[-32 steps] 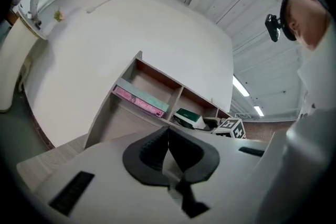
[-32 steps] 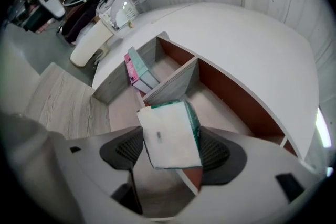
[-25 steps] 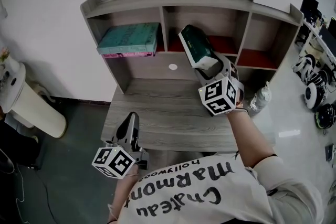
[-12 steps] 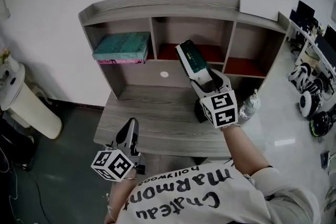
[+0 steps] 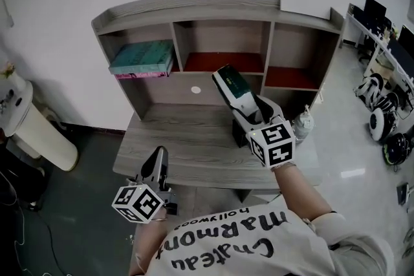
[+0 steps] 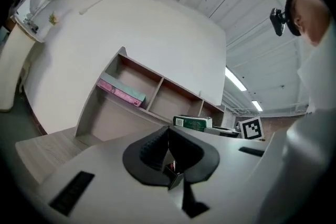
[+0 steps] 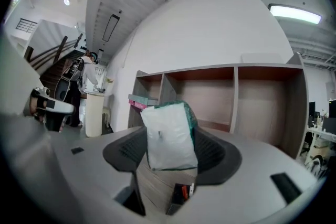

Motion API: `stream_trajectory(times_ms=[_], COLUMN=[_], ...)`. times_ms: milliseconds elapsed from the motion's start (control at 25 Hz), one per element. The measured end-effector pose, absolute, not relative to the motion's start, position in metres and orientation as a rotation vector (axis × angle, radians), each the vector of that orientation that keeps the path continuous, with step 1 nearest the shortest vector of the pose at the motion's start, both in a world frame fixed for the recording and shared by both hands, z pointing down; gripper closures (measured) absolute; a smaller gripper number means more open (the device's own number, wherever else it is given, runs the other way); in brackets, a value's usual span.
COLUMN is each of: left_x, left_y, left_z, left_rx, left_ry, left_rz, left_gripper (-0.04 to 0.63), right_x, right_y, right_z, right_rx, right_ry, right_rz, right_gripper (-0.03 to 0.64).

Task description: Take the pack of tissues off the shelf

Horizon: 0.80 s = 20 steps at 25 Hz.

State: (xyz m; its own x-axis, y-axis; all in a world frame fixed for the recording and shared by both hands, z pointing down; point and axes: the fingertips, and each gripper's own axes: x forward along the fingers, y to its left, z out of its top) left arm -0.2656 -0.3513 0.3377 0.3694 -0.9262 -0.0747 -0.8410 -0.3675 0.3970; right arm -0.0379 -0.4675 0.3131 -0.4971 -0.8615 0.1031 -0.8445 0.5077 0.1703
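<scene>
Right gripper [image 5: 252,108] has the pack of tissues [image 5: 231,83] between its fingers, closing on its near end; the pack juts toward 11 o'clock, off the shelf [image 5: 223,10], above the bench [image 5: 187,132]. Left gripper [image 5: 160,153], 7 o'clock: fingers pressed together, empty.

Office, desk [image 5: 187,142] with shelf [image 5: 194,4], monitors [image 5: 374,12]

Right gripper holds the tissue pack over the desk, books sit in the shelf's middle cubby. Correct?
One slip: the books lie in the left cubby, not the middle one, as the head view shows. The rest stands: the right gripper holds the tissue pack over the desk, its jaws closing on the pack between them.
</scene>
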Motion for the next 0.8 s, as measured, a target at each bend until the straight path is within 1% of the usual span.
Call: stream_trajectory(times_ms=[240,800], left_x=[-0.246,-0.181], left_y=[-0.33,-0.247], left_z=[0.343,0.401], left_rx=[2.31,2.214], left_ry=[-1.61,-1.653], left_rz=[-0.405,-0.296], left_gripper=[0.577,0.577], right_x=[-0.015,0.027], right_y=[-0.442,-0.362], right_z=[0.343,0.405], right_rx=[1.425,1.311], right_ry=[-2.56,-2.601], right_rz=[-0.051,0.231], right_gripper=[0.336,0.336])
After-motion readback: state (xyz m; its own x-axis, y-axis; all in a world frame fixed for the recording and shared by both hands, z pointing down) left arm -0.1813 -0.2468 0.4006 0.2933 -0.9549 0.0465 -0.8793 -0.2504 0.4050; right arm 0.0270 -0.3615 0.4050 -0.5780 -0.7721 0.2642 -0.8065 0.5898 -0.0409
